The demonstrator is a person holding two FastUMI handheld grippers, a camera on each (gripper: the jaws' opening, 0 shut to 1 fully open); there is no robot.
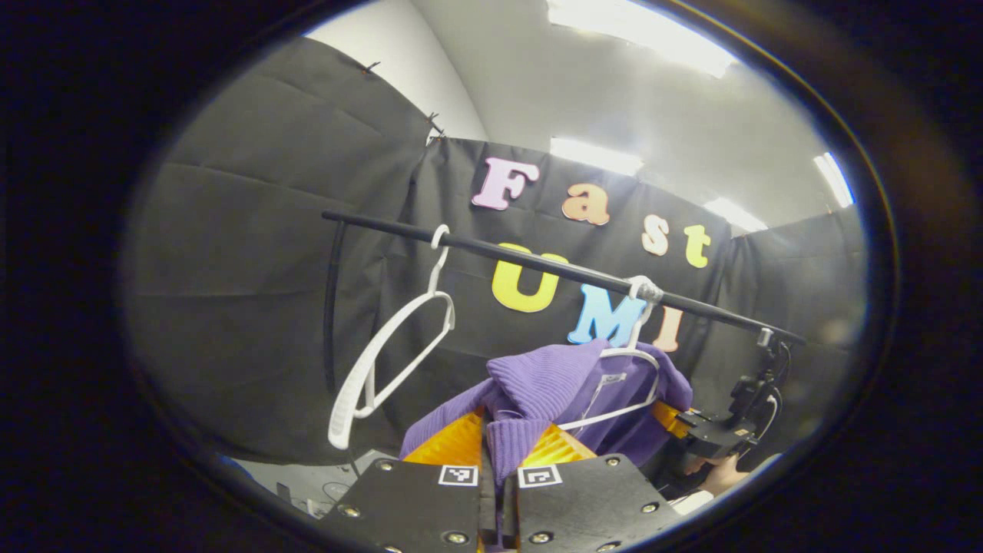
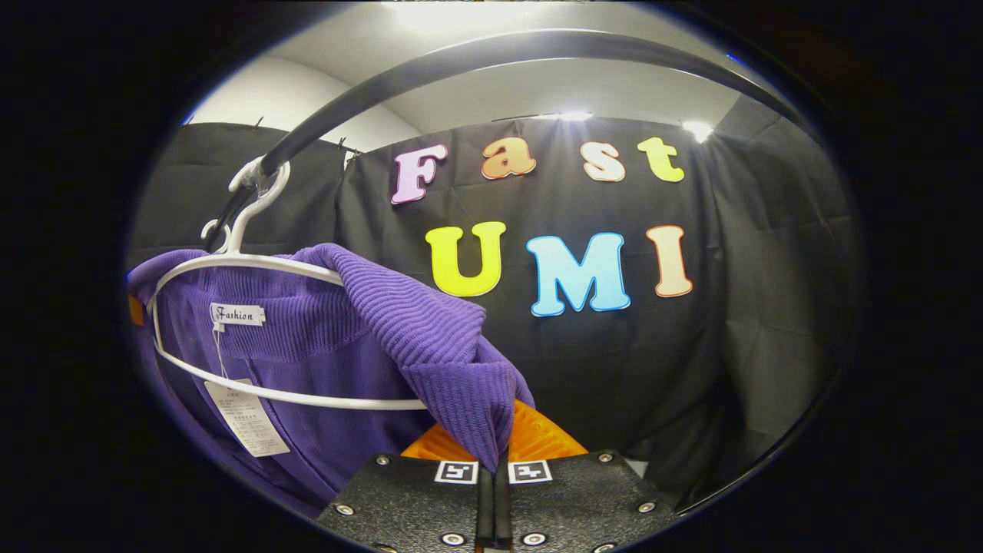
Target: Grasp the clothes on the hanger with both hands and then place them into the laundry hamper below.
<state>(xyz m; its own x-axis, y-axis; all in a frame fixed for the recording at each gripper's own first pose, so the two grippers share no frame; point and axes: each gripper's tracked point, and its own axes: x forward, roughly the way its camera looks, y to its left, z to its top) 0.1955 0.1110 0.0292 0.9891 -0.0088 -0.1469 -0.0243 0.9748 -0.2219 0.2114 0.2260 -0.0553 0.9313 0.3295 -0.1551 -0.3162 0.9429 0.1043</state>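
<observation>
Both grips on: left gripper point(image 1: 499, 461) and right gripper point(image 2: 494, 453), jaws pinched tight on purple sweater point(image 2: 430, 330). Still draped over white hanger point(image 2: 253, 265) on rail point(image 1: 553, 267). Lift-off and hamper drop remaining.

Small white neck label point(image 2: 237, 314) reading "Fashion" inside purple sweater point(image 2: 322, 338), hang tag point(image 2: 247, 418) print illegible

Cloth-walled recording booth point(image 1: 253, 230) with clothes rail point(image 1: 537, 265)
</observation>
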